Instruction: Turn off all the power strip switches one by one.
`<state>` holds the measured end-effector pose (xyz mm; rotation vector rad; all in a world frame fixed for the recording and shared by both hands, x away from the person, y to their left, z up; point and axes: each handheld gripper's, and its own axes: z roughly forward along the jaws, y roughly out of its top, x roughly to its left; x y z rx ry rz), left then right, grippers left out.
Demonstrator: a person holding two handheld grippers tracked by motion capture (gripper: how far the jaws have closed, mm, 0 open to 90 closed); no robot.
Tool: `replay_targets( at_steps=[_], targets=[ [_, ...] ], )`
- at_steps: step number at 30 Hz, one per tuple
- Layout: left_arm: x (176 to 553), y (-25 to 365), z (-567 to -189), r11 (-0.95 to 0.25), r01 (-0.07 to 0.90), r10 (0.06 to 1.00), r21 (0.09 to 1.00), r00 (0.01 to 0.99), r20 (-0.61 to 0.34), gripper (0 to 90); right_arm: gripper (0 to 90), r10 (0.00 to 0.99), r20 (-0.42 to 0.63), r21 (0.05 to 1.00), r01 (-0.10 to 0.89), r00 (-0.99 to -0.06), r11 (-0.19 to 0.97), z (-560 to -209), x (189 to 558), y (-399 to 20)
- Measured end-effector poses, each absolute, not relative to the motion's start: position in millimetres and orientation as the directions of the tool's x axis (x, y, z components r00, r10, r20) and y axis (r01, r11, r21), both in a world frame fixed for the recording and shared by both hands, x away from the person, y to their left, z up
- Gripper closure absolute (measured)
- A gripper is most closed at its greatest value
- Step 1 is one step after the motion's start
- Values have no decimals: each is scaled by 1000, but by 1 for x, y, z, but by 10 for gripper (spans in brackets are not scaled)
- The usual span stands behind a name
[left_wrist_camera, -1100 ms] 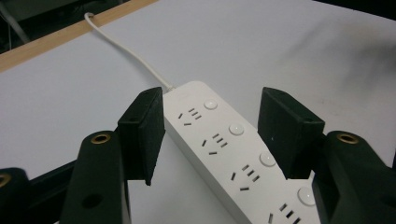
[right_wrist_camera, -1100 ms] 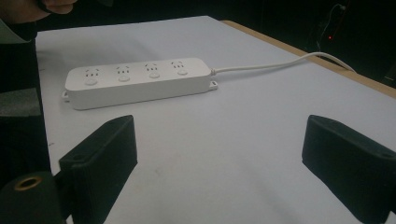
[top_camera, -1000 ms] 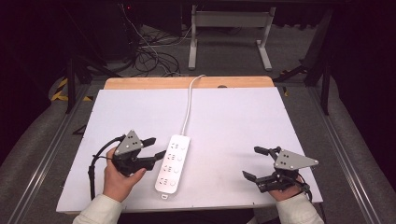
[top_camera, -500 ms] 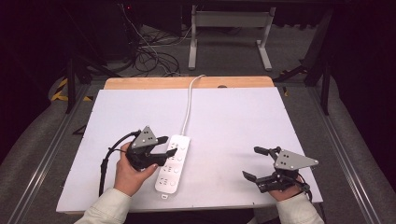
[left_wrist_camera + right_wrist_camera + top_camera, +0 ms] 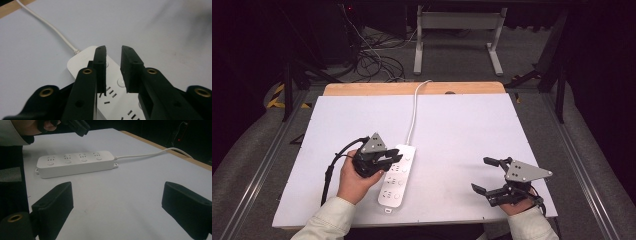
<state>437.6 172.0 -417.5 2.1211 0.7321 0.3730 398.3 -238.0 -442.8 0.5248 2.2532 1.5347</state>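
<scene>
L gripper (image 5: 393, 159) moved over power strip (image 5: 396, 181), jaws just narrowed, seemingly gripping nothing; R gripper (image 5: 484, 175) wide apart.

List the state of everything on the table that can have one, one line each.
Power strip: flat on the table, sockets up, nothing plugged in.
Cord: attached, trailing off the far edge.
Left tool: above the strip, jaws just closing to a narrow gap, nothing between them.
Right tool: wide open, holding nothing.

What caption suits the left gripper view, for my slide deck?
Left tool, narrowly parted, hovers over white power strip.
</scene>
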Motion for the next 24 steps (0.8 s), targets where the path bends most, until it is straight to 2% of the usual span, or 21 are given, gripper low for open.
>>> replay_targets(
  at_steps=[2,10,24],
  targets=[
    [439,170,-416,-486,352,648,800,760,59,896,107,493,-87,935,100,-866,340,-443,398,-238],
    [449,161,-419,-507,389,610,769,792,1,900,107,491,-86,935,100,-867,340,-443,398,-238],
    [476,153,-428,-522,500,615,691,782,-101,900,109,483,-85,935,98,-871,342,-443,398,-238]
  ],
)
